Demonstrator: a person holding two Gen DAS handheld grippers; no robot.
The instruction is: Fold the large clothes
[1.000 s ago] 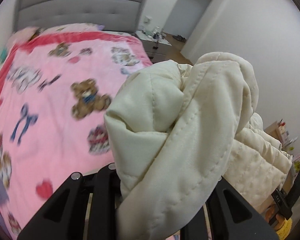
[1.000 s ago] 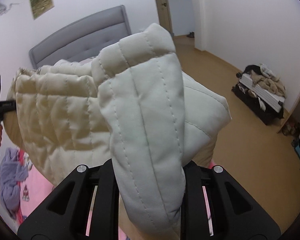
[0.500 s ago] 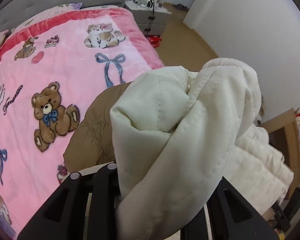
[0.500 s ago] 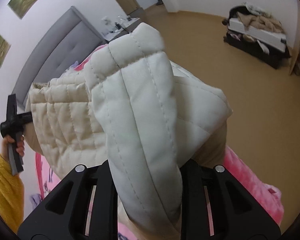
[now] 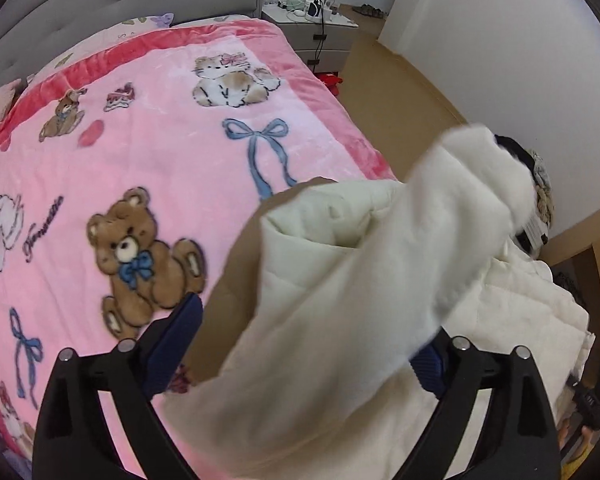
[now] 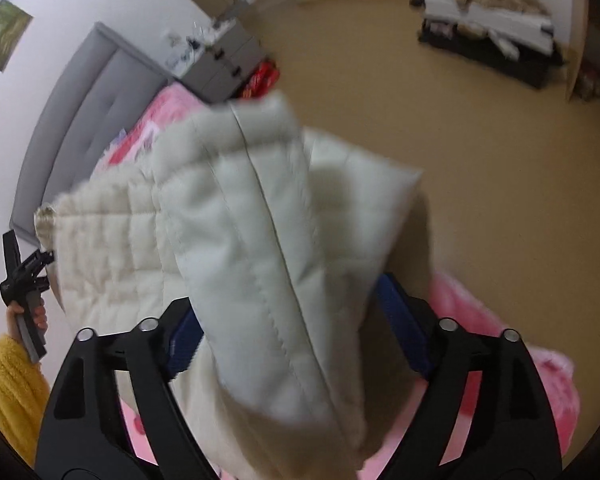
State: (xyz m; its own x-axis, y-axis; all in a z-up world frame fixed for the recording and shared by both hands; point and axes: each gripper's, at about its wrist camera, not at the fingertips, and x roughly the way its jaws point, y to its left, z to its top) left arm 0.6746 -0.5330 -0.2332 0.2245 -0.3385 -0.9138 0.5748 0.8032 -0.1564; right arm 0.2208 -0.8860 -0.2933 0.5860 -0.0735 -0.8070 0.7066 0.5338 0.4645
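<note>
Both hand-held grippers — left, right — angled downward, jaws opening.

white walls, tan floor, grey headboard, nightstand w/ clutter

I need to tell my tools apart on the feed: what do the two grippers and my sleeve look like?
Both look alike. The left gripper and right gripper have glossy black angular frames with triangular cut-outs, silver round bolts on top, and ribbed dark blue pads lining the jaws. No cables show. The right view shows a fuzzy mustard-yellow sleeve.
</note>
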